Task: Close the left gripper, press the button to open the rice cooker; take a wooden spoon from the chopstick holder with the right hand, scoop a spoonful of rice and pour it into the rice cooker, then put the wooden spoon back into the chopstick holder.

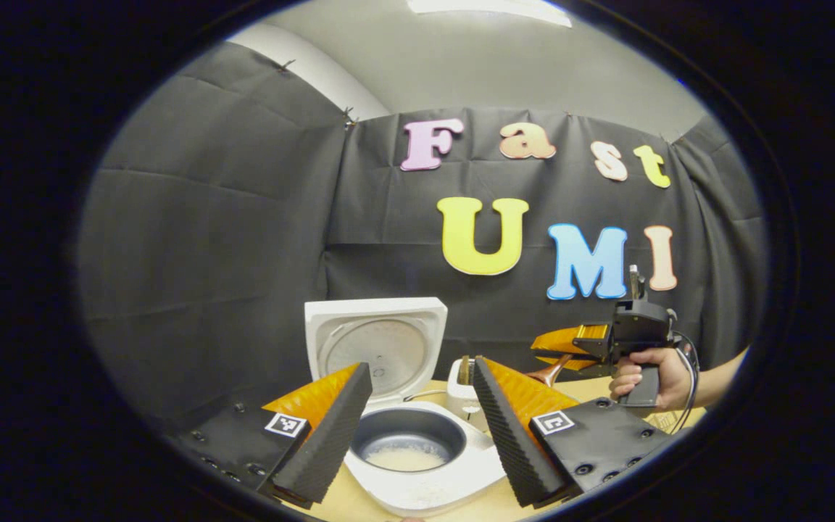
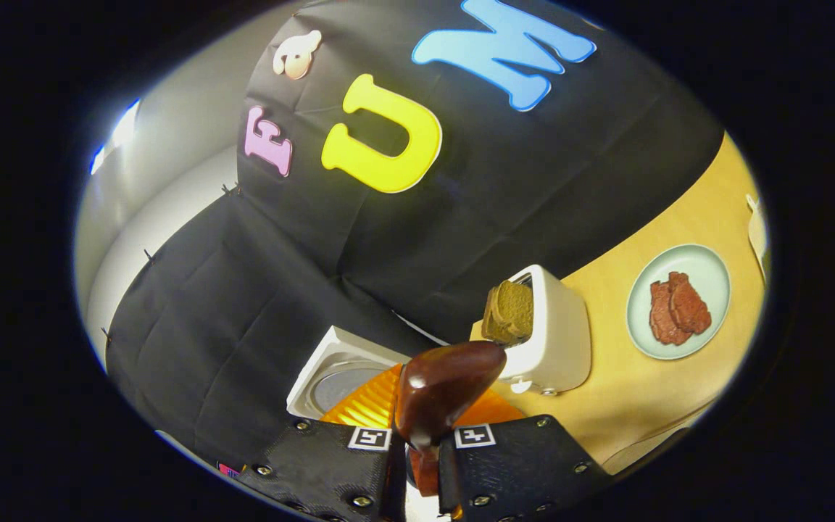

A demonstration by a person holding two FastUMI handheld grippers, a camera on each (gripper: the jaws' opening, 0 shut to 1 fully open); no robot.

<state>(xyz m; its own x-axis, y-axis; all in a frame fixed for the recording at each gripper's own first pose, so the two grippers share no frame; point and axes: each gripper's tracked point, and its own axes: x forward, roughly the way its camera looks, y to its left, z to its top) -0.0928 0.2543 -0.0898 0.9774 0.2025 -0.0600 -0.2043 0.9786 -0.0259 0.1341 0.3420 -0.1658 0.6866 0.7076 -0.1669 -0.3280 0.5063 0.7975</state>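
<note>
A: Where's the wooden spoon point(image 2: 441, 395)?
B: Clamped by its handle in the right hand-held gripper point(image 2: 422, 453), bowl forward. It looks light, stiff, glossy; hold it low.
A: The rice cooker point(image 1: 417, 464)?
B: Lid up. The left hand-held gripper point(image 1: 417, 428) stands spread wide.

I see a light wood desk point(image 2: 649, 391) carrying everything. Rice cooker point(image 1: 417, 464) sits on it near my side in the left gripper view, lid up, dark inner pot with some white rice at the bottom. Just behind it on the desk is a white toaster point(image 2: 551, 333), brown bread slices point(image 2: 510, 312) sticking out of its slot. In the right gripper view a pale green plate point(image 2: 707, 264) lies flat on the desk beside the toaster, apart from it, with two reddish-brown meat pieces point(image 2: 678, 308) on it. Another pale item sits at the desk's far edge past the plate, too cut off to tell. Black cloth backs the desk.
</note>
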